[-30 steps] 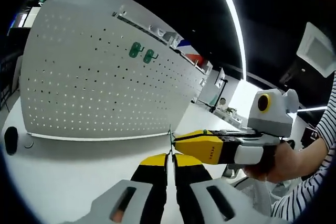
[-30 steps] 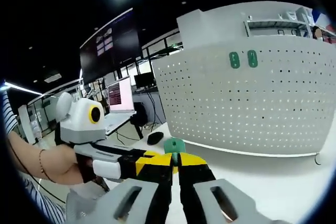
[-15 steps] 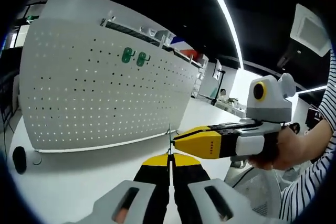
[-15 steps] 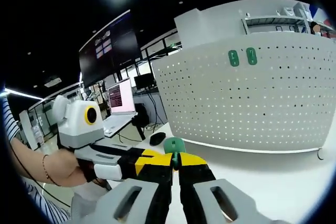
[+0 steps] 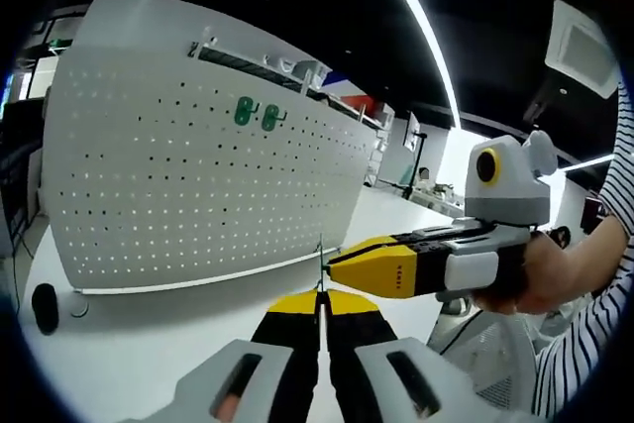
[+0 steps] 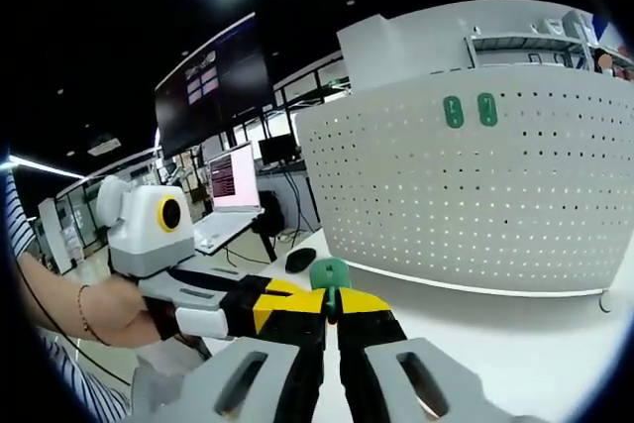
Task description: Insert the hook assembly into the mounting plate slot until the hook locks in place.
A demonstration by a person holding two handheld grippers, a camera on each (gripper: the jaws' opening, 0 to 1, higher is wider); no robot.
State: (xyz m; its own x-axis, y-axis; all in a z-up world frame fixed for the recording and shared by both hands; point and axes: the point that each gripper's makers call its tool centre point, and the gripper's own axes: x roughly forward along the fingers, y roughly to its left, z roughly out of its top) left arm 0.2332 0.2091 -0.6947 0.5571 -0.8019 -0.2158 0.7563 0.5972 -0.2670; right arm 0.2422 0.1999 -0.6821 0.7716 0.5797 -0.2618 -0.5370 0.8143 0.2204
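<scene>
Green plastic marks the hook assembly (image 6: pixel 328 272), pinched in the closed right gripper (image 6: pixel 330 306); the left gripper (image 5: pixel 319 304), also closed, seems to nip its thin metal stem (image 5: pixel 320 264). Both are held level, tips meeting, well short of the white pegboard (image 6: pixel 475 195). Next: carry it to a slot.

The green hook piece (image 6: pixel 329 273) pokes out above the right gripper's tips (image 6: pixel 330 306), and the jaws hide its lower part. The thin wire (image 5: pixel 319 263) is too small to tell.
</scene>
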